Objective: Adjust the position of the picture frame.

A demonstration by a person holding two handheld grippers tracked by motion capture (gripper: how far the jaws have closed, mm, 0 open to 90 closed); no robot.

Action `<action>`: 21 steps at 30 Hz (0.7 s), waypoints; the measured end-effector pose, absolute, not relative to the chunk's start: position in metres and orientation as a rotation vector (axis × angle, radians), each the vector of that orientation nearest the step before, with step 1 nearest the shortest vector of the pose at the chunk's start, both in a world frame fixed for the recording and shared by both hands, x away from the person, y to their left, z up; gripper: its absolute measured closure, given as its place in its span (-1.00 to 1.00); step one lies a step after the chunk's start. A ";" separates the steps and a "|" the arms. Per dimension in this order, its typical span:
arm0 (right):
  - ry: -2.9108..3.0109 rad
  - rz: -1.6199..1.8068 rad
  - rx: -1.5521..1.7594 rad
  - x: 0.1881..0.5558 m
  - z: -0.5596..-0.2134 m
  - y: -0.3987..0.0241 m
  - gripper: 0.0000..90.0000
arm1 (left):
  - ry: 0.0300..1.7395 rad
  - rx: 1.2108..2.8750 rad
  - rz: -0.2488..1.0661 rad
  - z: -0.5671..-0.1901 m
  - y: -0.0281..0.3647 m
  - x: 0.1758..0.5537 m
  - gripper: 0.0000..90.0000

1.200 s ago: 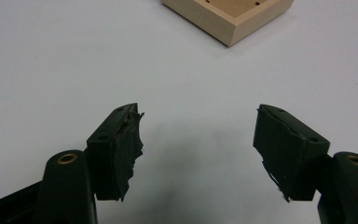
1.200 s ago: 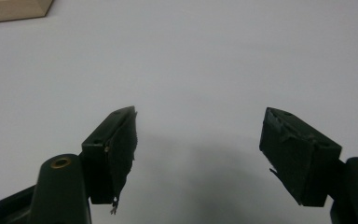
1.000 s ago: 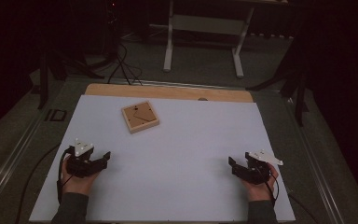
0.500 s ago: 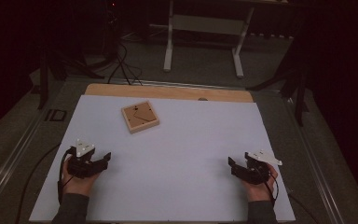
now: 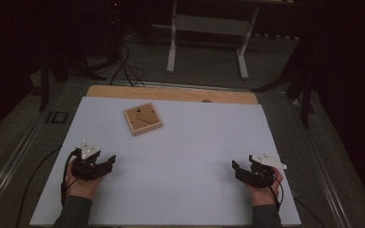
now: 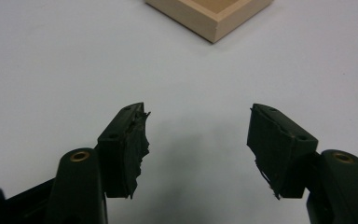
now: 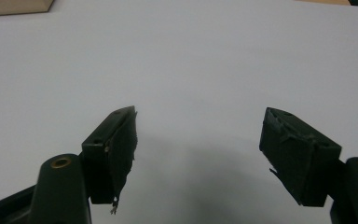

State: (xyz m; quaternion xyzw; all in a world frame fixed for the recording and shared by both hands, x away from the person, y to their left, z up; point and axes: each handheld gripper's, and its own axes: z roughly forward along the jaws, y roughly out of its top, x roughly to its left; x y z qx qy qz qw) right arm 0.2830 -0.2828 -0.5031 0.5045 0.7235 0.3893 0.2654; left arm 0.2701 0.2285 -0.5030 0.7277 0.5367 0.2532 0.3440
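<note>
We are holding both tools wide and empty low over the white table, with the wooden box lying well ahead of them.

In the high view, we are keeping the left tool (image 5: 108,161) at the lower left of the frame and the right tool (image 5: 236,167) at the lower right, well apart, each in a hand entering from the bottom edge. The left tool's jaws have just been closing slightly, yet they are gaping with nothing between them; the right tool's jaws are standing wide over the bare table (image 5: 195,156). The wooden box (image 5: 143,118) is sitting tilted in the upper left of the sheet, nearer the left tool, and its corner (image 6: 214,16) is showing at the top of the left gripper view.
</note>
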 end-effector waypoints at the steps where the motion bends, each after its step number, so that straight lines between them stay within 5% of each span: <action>1: 1.951 1.054 1.363 0.283 -0.503 -0.283 -0.40 | 1.387 1.893 0.662 -0.502 0.227 0.270 -0.14; 21: 1.956 1.055 1.358 0.282 -0.503 -0.283 -0.40 | 1.346 1.909 0.631 -0.485 0.207 0.305 0.29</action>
